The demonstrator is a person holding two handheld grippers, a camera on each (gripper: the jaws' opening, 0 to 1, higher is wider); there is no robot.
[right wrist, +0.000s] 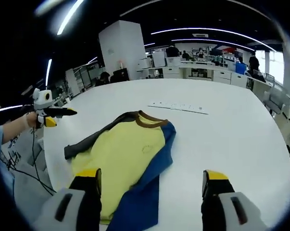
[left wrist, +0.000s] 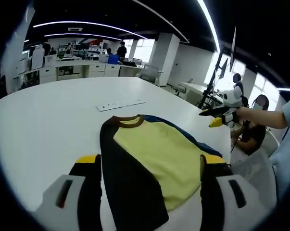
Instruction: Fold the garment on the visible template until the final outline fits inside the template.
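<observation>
- Both grippers, left (left wrist: 147, 180) and right (right wrist: 149, 192), hang open above the shirt (right wrist: 128, 156), empty.
- Pinch a sleeve edge and fold inward, keeping it flat on the table (right wrist: 231, 139).

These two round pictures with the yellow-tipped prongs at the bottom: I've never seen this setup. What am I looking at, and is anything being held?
A person holds a hand-held two-jaw gripper in each hand; no robot arm is involved. Each gripper carries a fisheye camera looking forward along its jaws, hence the round pictures. The left gripper view shows the left gripper, jaws apart; the right gripper view shows the right gripper, also open. Each gripper also appears in the other's view, held up at the table's edge. On the white table lies a garment with a yellow front, brown collar and dark and blue sleeves. Beyond it lies a thin white strip. Nothing is held.
</observation>
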